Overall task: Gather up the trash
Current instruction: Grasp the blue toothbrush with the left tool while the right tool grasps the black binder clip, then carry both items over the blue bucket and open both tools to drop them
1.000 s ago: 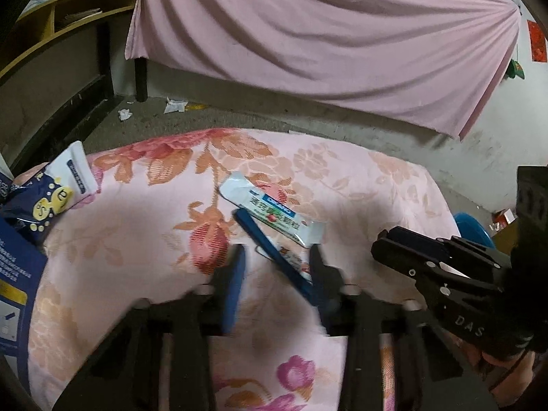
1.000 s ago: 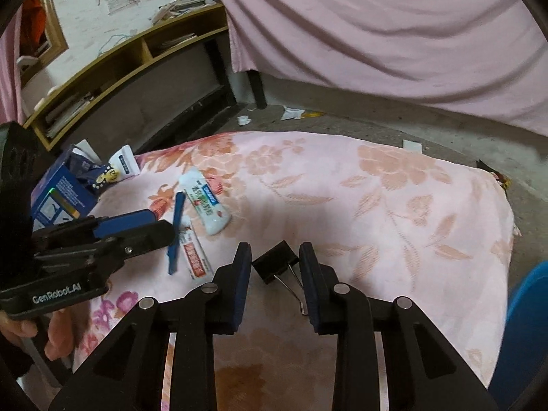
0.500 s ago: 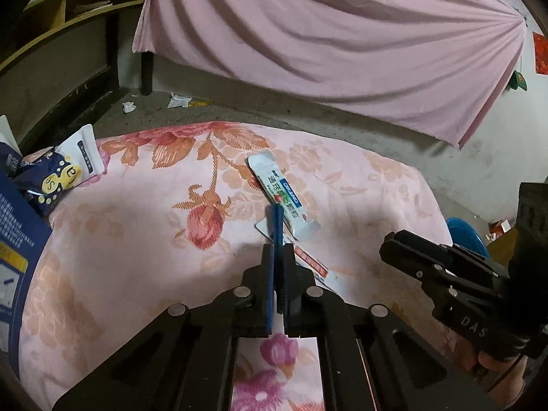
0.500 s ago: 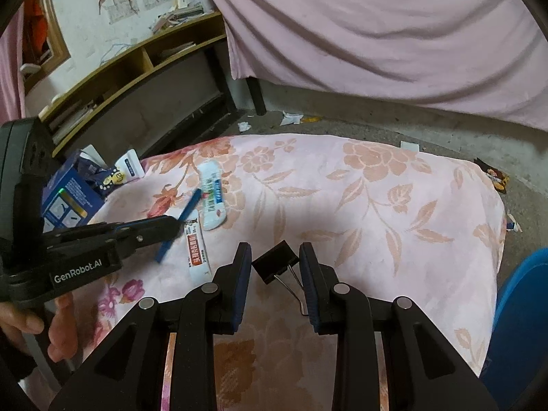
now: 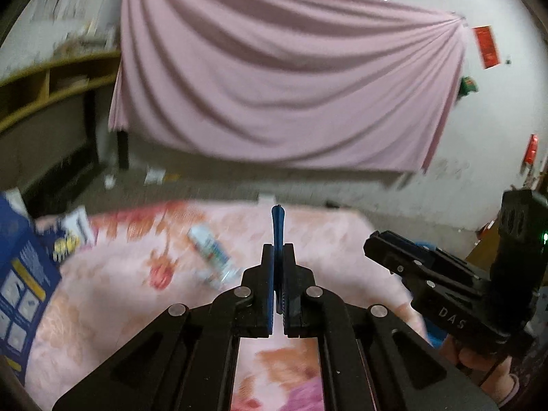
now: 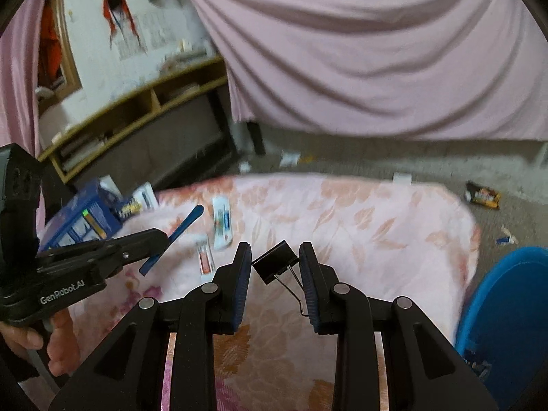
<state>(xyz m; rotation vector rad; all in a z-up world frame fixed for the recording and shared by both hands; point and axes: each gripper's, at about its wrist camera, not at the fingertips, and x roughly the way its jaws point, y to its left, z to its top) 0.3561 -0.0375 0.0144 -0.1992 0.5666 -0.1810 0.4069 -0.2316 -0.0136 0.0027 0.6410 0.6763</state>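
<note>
We have both pieces in hand: the left tool clenches a flat blue stick, perhaps plastic, and the right tool grips a black binder clip, both above the floral bedspread. Next we carry them to the blue bin.

Left tool clamped tight; right tool pinching, both pointing downward.

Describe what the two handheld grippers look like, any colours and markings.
Both are matte black plastic with silver pivot screws and blue finger pads. The left gripper reads GenRobot.AI in white on its side; the right gripper reads DAS, with a small green light on its body.
</note>
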